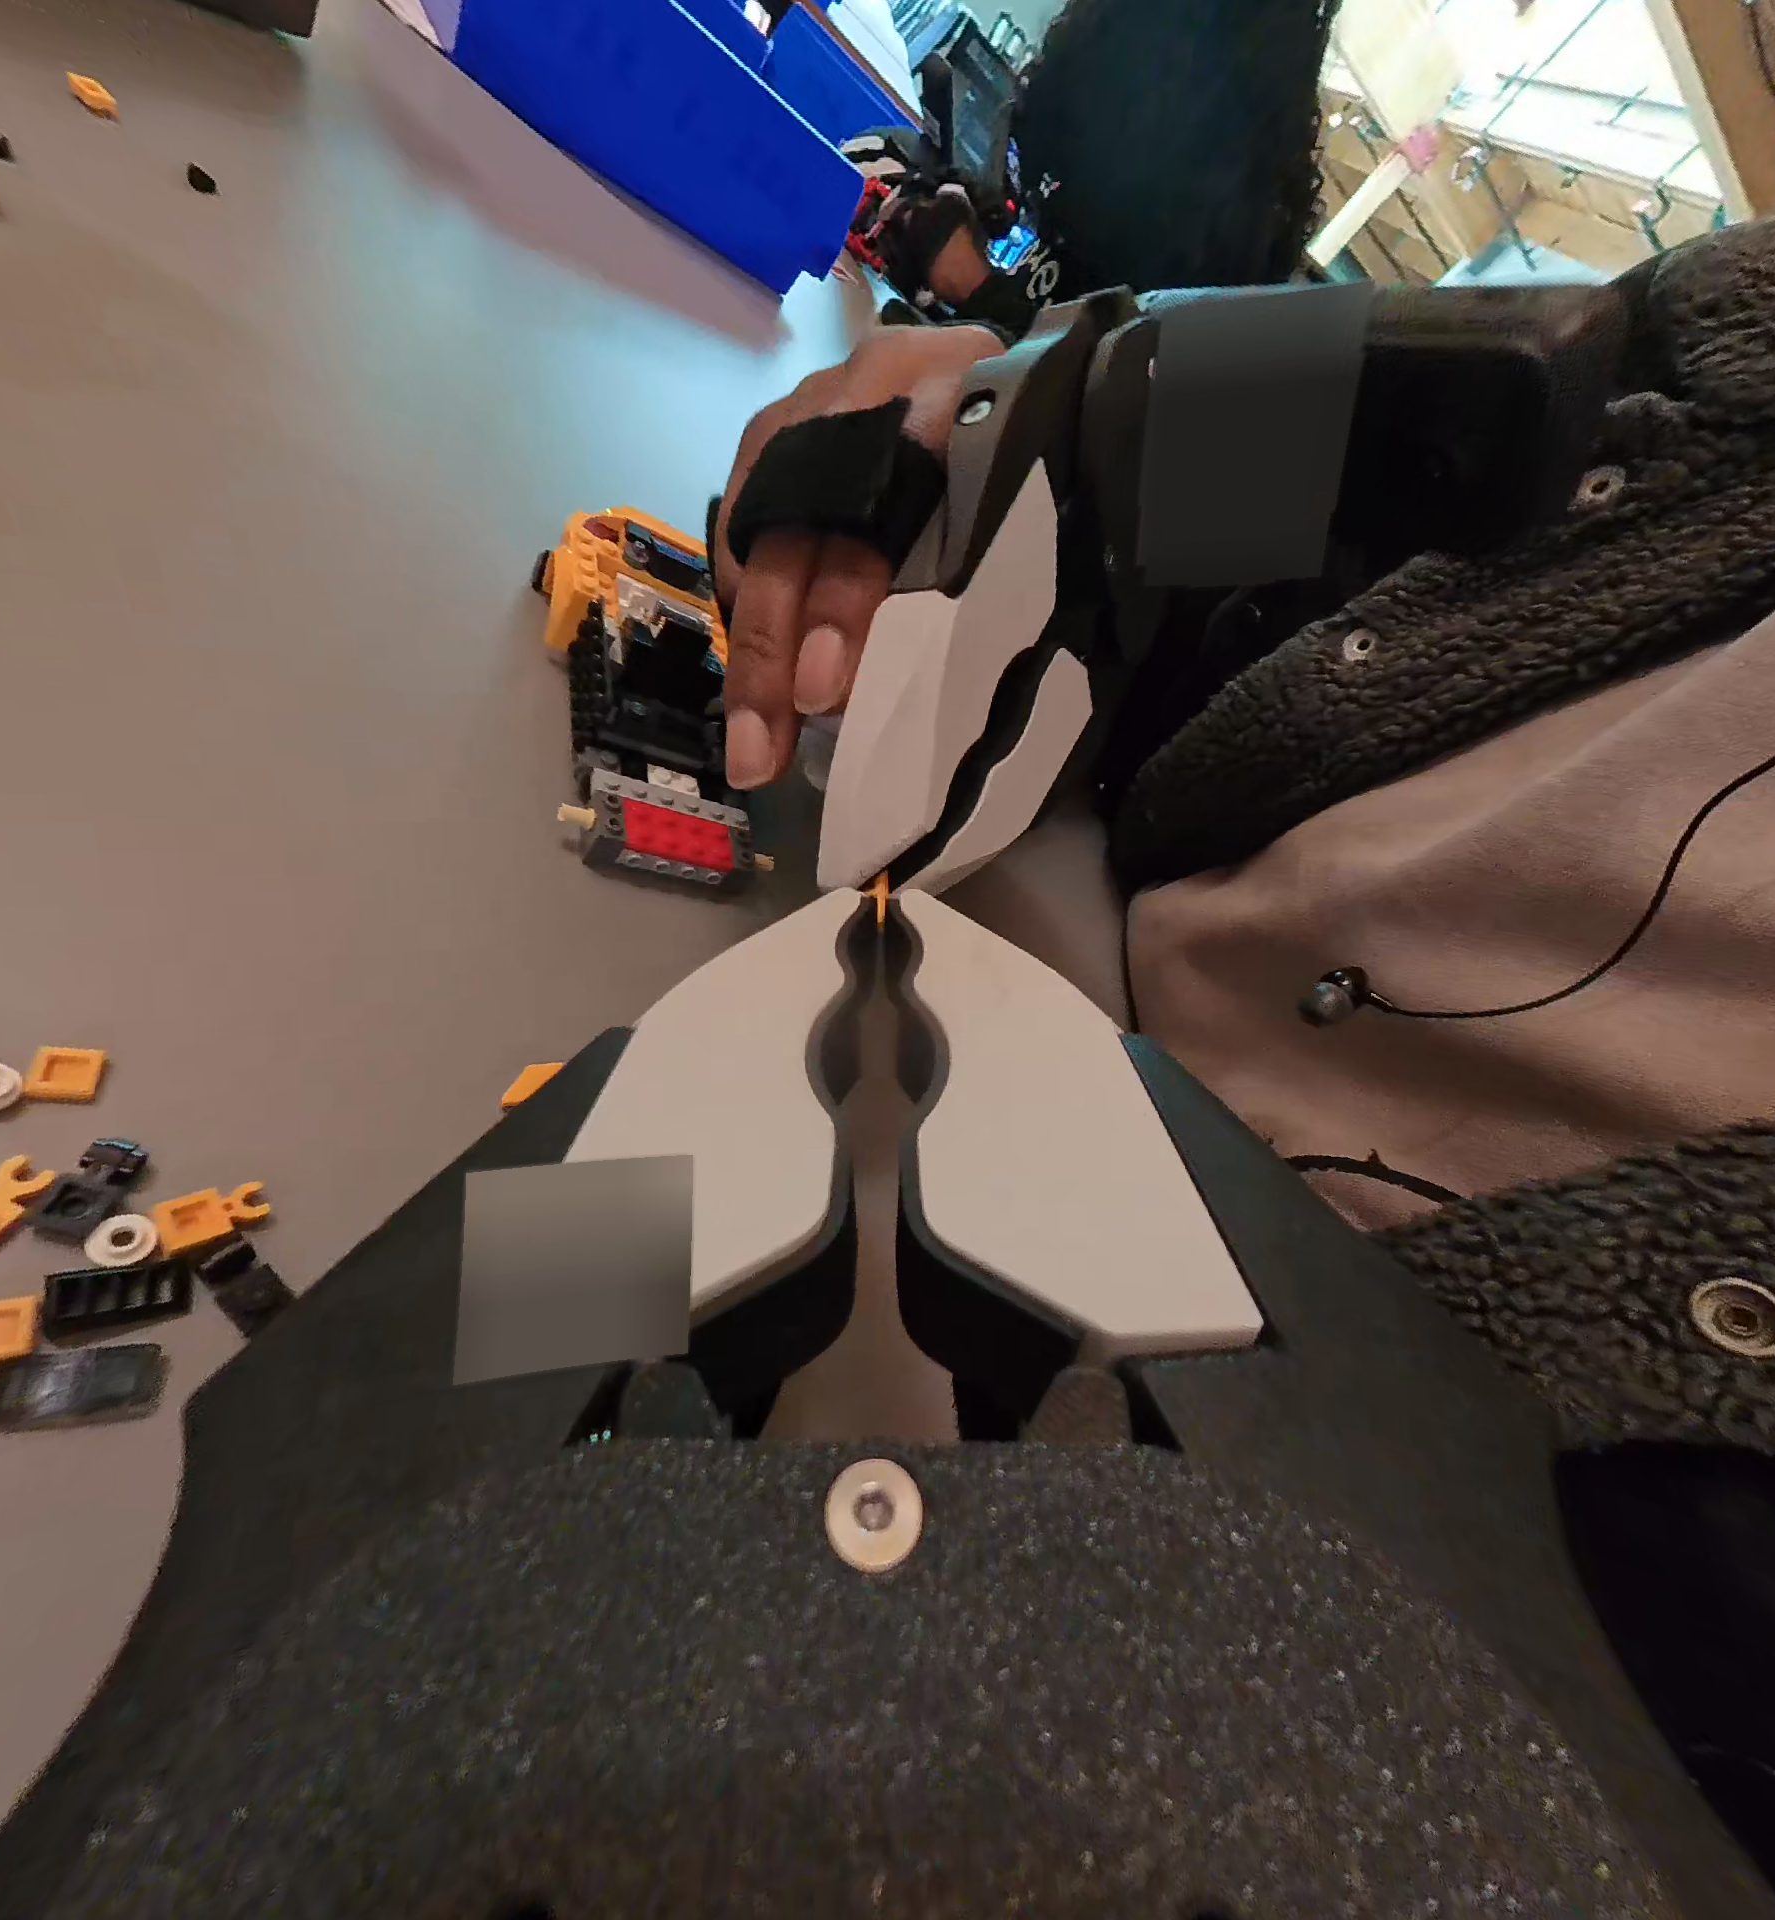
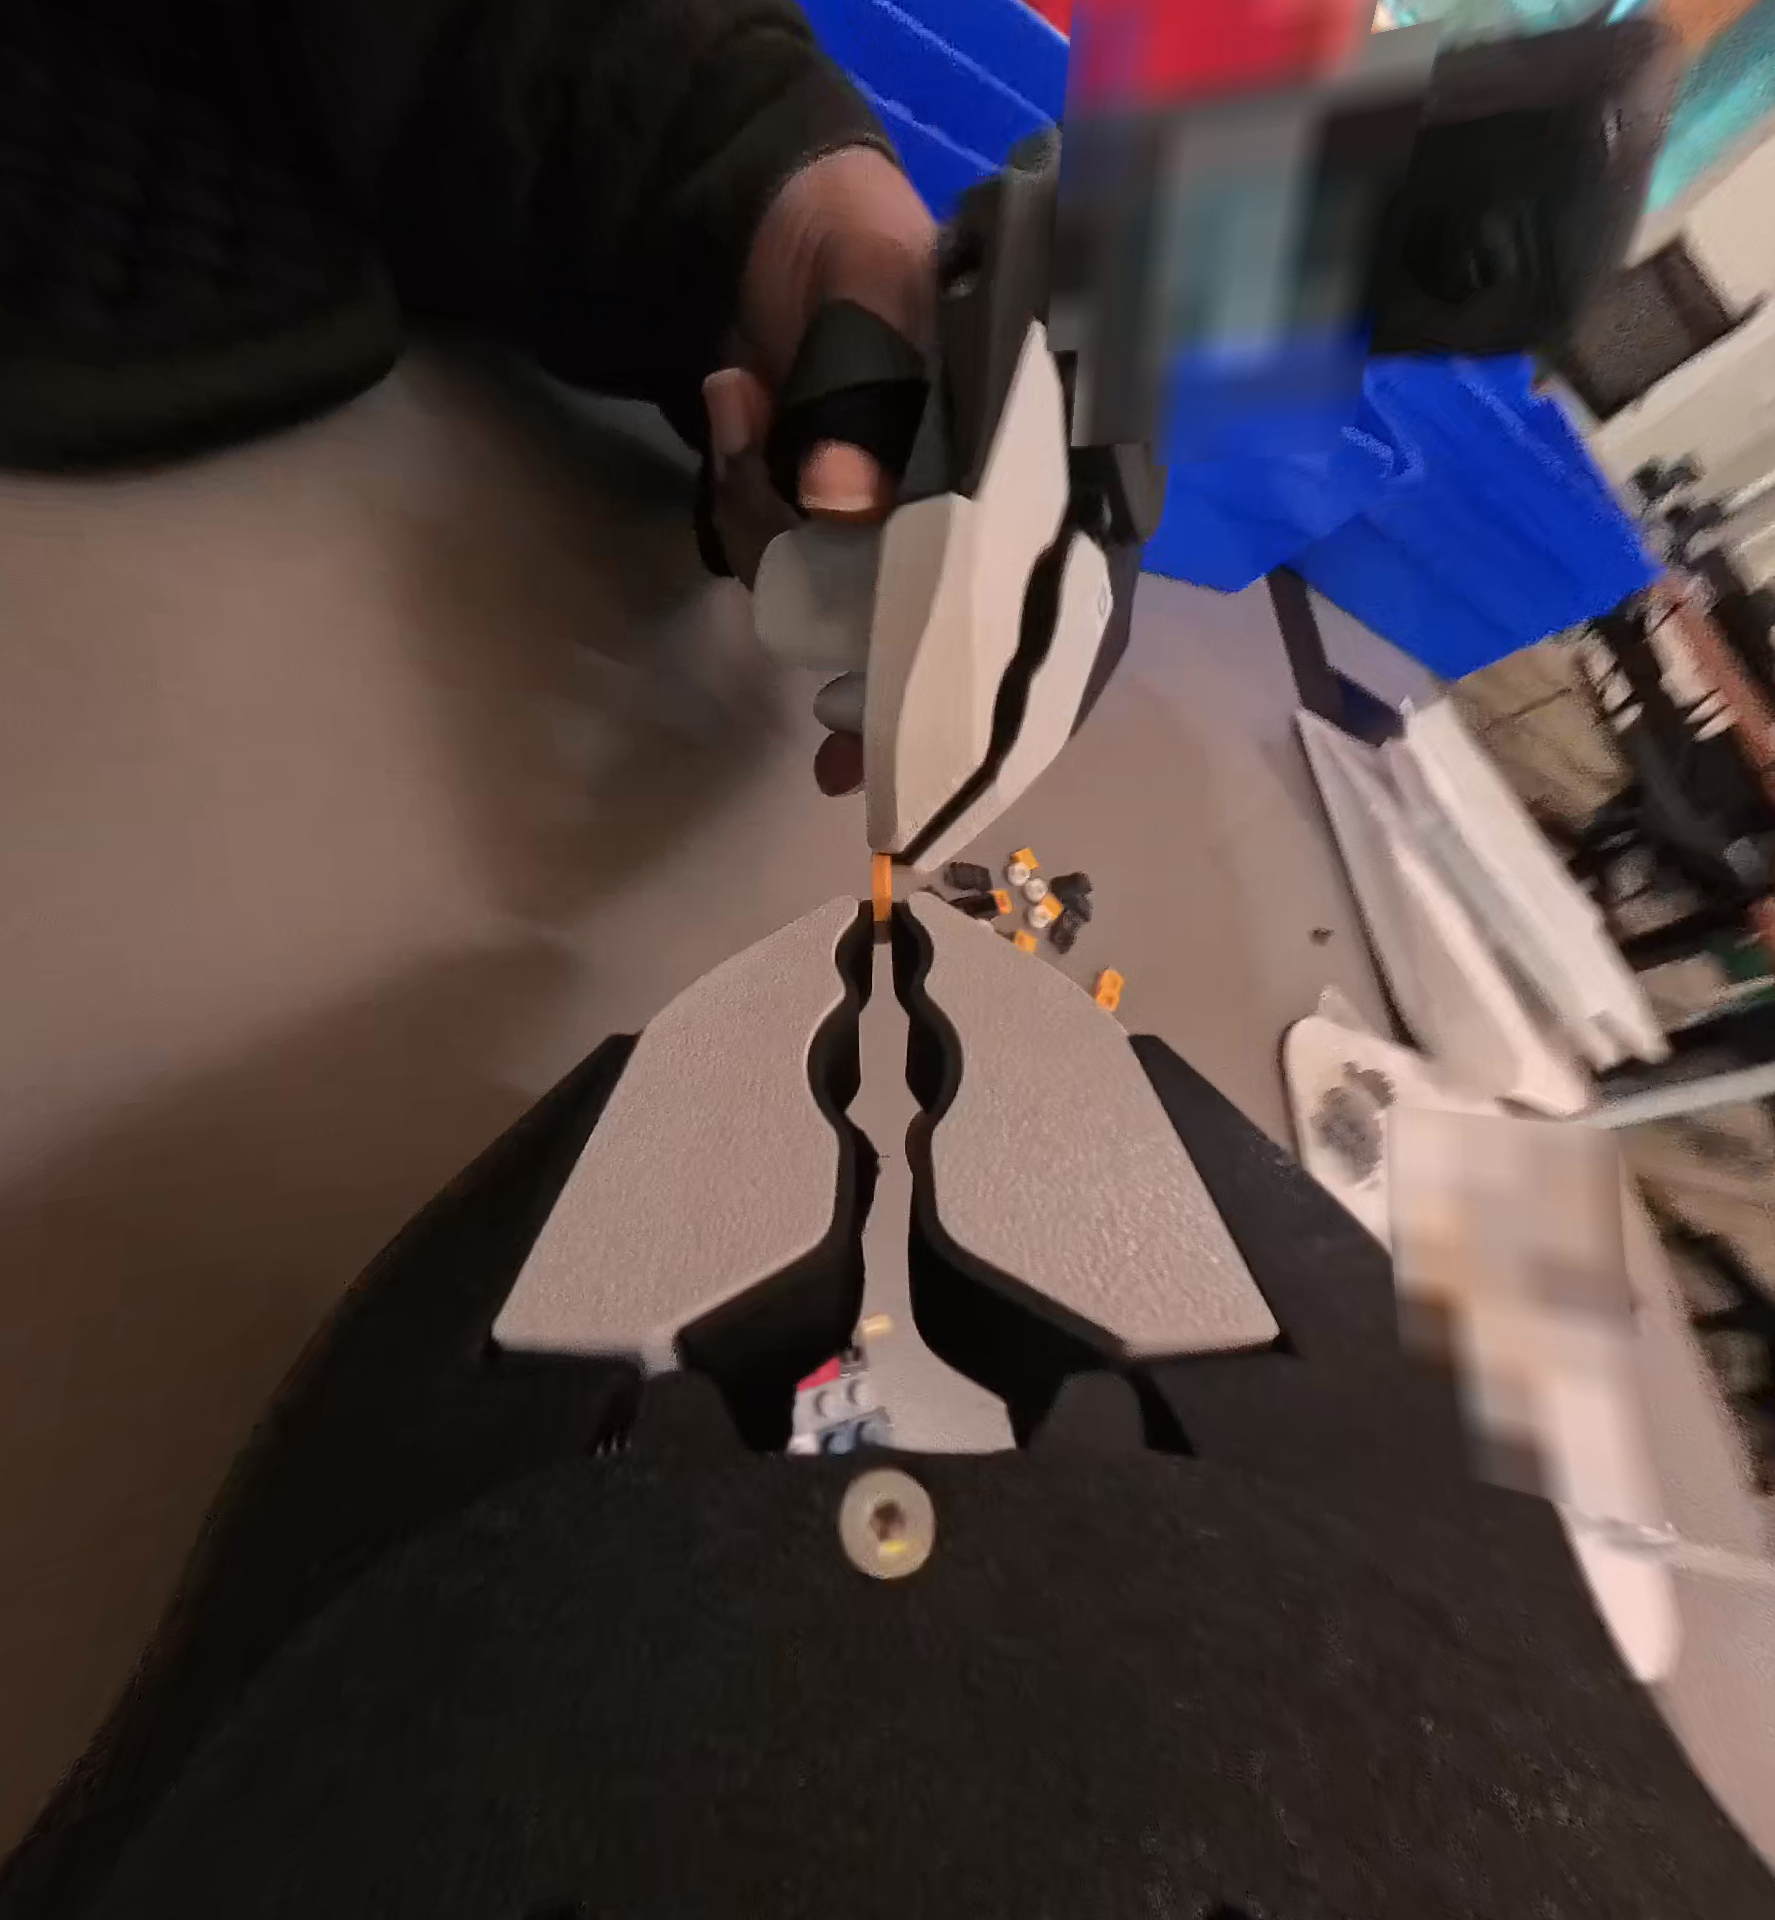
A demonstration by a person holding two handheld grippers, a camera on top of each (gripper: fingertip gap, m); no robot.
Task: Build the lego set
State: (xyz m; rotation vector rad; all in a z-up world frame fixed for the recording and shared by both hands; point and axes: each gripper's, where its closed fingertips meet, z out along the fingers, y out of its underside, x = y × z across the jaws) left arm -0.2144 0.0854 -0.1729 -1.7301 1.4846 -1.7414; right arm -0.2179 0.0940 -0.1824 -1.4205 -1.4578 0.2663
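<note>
Grey table, lego bits all over

The table [image 1: 239,623] is plain matte grey. A half-built yellow and black vehicle [image 1: 644,696] sits on it, red plate at one end. Well apart from that there's a loose pile of orange, black and white pieces [image 1: 62,1236], plus one stray orange piece [image 1: 530,1083]. Blue bins [image 1: 675,125] line the far side, and a few small bits [image 1: 93,94] lie near them.

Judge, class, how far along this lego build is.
Done: a partly built vehicle stands on the table. In hand: left gripper and right gripper meet tip to tip, pinching one small orange piece. Left: loose pieces still lie unattached.
</note>
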